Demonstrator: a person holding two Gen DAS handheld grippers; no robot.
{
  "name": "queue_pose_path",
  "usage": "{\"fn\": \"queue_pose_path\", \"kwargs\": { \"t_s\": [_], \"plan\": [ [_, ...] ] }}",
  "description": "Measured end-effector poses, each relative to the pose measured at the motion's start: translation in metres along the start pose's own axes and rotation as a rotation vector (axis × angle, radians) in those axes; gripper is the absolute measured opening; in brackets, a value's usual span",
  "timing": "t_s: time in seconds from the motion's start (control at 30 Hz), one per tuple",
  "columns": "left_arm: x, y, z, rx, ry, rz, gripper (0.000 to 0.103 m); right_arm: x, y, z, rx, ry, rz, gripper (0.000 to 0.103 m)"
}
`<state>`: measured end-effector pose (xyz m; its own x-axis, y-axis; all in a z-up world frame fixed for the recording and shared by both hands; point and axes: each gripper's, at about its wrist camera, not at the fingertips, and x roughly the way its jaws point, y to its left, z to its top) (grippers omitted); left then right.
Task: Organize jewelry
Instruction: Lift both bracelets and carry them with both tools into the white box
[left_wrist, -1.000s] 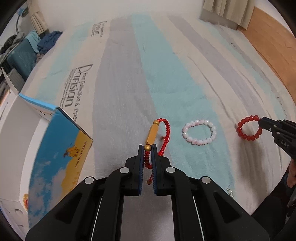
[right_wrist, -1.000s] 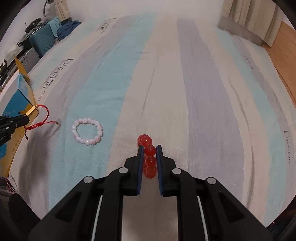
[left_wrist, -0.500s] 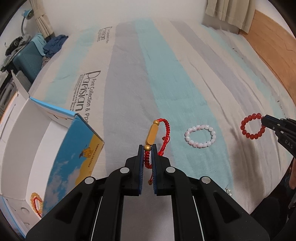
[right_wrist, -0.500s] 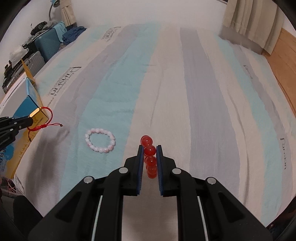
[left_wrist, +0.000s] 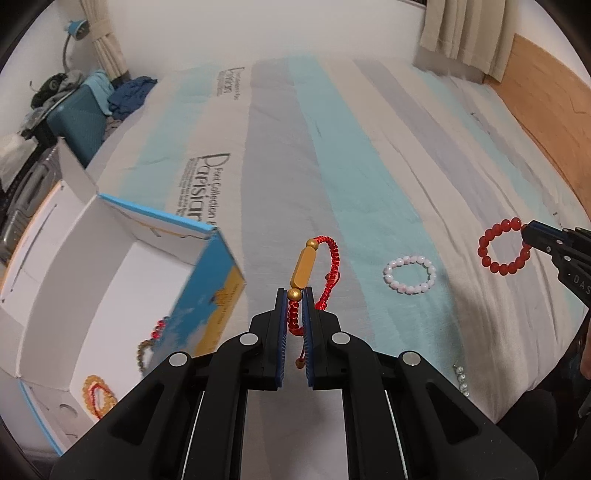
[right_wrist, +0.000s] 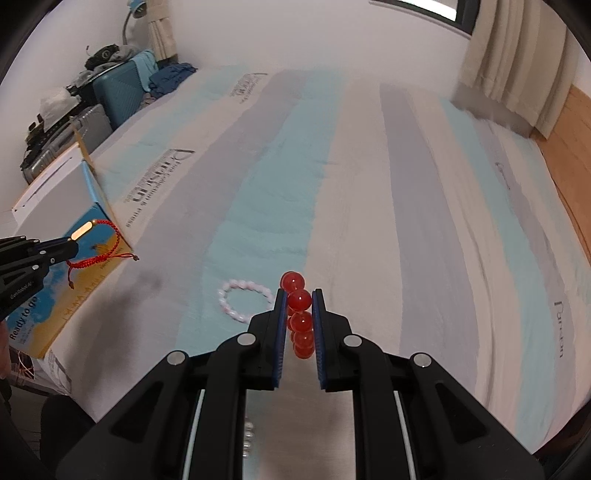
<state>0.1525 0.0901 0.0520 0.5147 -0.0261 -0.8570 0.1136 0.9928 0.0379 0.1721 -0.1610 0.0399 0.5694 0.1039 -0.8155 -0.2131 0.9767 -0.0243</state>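
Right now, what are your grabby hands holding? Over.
Left gripper shut on red cord bracelet. Right gripper shut on red bead bracelet. Pink bracelet on bed. Box open, path clear.

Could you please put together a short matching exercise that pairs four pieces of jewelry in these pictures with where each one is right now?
Things:
1. red cord bracelet with gold bar
2. red bead bracelet
3. pale pink bead bracelet
4. yellow bead bracelet

Places:
A. lying loose on the striped bedspread
B. inside the open white box
C. pinched in the left claw
D. pinched in the right claw

Pairs: 1-C, 2-D, 3-A, 4-B
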Motion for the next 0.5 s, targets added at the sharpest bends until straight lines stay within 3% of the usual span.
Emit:
{"fn": "queue_pose_path", "kwargs": {
  "t_s": [0.5],
  "plan": [
    [-0.069,0.07,-0.017,-0.083,-0.068,0.067,0.007,-0.046,0.089,0.031,-0.107,-0.083,0.063,0.013]
  ]
}}
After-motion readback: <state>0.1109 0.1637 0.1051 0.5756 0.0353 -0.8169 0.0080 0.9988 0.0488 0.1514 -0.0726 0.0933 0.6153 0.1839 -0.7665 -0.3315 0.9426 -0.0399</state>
